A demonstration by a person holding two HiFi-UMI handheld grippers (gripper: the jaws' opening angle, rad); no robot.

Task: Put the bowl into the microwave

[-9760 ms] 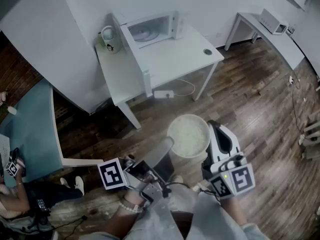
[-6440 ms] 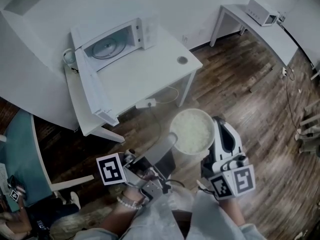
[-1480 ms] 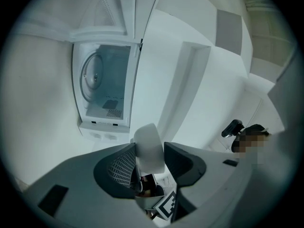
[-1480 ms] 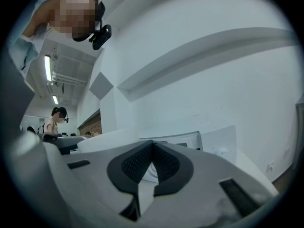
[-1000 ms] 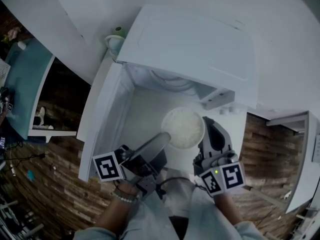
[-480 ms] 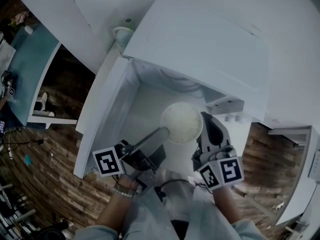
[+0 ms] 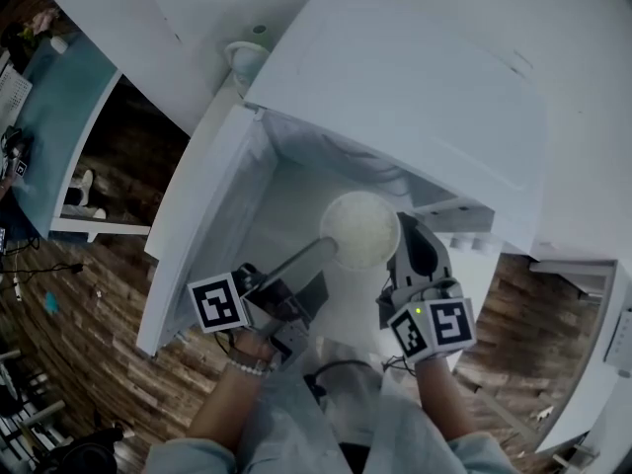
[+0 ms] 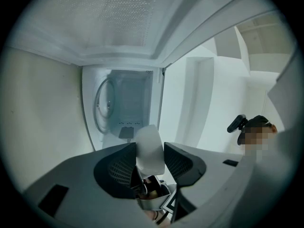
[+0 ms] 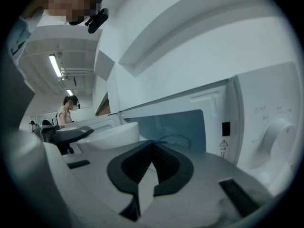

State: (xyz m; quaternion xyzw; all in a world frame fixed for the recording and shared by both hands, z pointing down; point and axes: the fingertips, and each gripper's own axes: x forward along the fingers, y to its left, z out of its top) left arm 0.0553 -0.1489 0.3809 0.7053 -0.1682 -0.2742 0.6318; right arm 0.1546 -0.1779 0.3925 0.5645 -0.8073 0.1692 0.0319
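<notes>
Plainly, the left gripper (image 7: 324, 250) gripped the rim of the white bowl (image 7: 360, 227) at its 8 o'clock. The right gripper (image 7: 405, 237), jaws pressed together and empty, sat at its 4 o'clock. The open microwave (image 7: 415, 97) lay at 12 o'clock.

Both forearms are reaching forward side by side, with the marker cubes sitting nearest the body. The left gripper (image 7: 328, 249) is clamping its widely spread jaws on the wall of the bowl (image 7: 360, 227). The right gripper (image 7: 405, 227) is keeping its jaws pressed together
</notes>
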